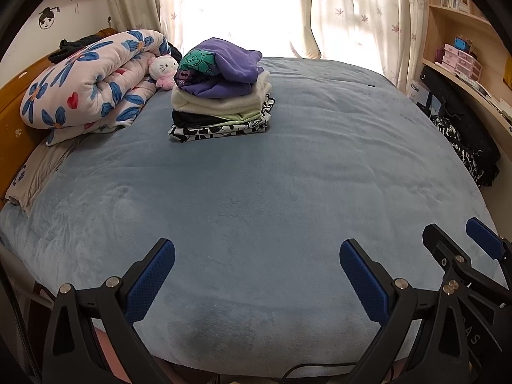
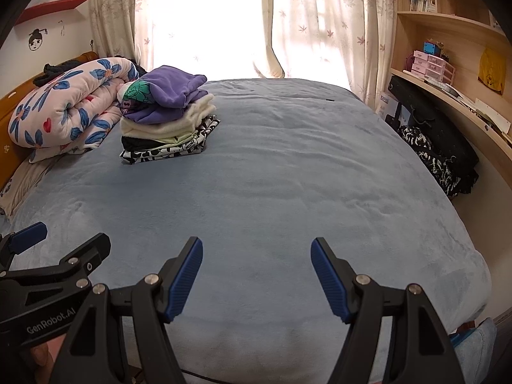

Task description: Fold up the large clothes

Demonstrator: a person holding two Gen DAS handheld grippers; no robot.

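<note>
A: Where are the clothes?
B: The stack of folded clothes (image 1: 220, 96) sits on the bed (image 1: 272, 192), just beside the floral quilt (image 1: 92, 80).
A: And the fingers?
B: The left gripper (image 1: 257, 256) and right gripper (image 2: 257, 252) hover wide apart, empty.

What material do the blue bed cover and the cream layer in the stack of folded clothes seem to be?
Blue bed cover: probably soft fleece or plush, matte, with a short brushed nap and shallow ripples. Cream layer: probably thick sherpa-like fleece; its edge looks fuzzy and bulky.
</note>
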